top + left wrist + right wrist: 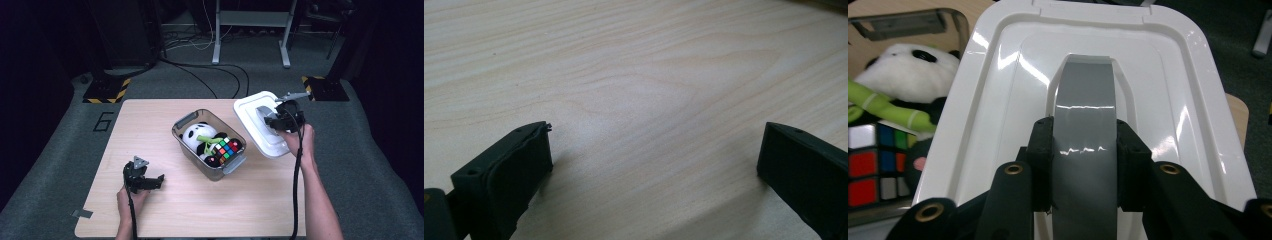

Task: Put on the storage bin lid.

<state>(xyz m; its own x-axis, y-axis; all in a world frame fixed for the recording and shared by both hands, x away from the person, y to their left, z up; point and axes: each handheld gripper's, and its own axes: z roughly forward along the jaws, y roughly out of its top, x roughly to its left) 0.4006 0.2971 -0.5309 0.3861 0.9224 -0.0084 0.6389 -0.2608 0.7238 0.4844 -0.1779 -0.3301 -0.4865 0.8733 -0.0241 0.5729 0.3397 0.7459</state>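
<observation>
Right claw (pixel 1085 160): jaws clamped on the grey handle (pixel 1083 100) that runs along the middle of the white lid (pixel 1168 100). The pads press the handle's two sides; grip looks centred across the strap.

Lid: in the high view it sits at about 2 o'clock from the bin (pixel 186 145), tilted, its near edge by the bin's right rim, its far part past the surface (pixel 150 115) edge. Held off the bin, not seated.

Handling, judged: the lid is thin moulded plastic, so light and fairly stiff, but glossy, hence slippery on bare faces. The handle is the one sensible hold: raised and narrow enough for the jaws. A single central pinch lets the lid swing or tip about the handle, so keep moves slow and level. It is unlikely to break, though the rim could flex if knocked on the bin wall.

Bin: clear plastic, open, at the surface's centre. Inside are a panda plush (pixel 197 135) and a colour cube (pixel 228 149) at the plush's 4 o'clock.

Left claw (pixel 150 182): jaws apart, nothing between them, resting low at about 8 o'clock from the bin, well apart from it.
</observation>
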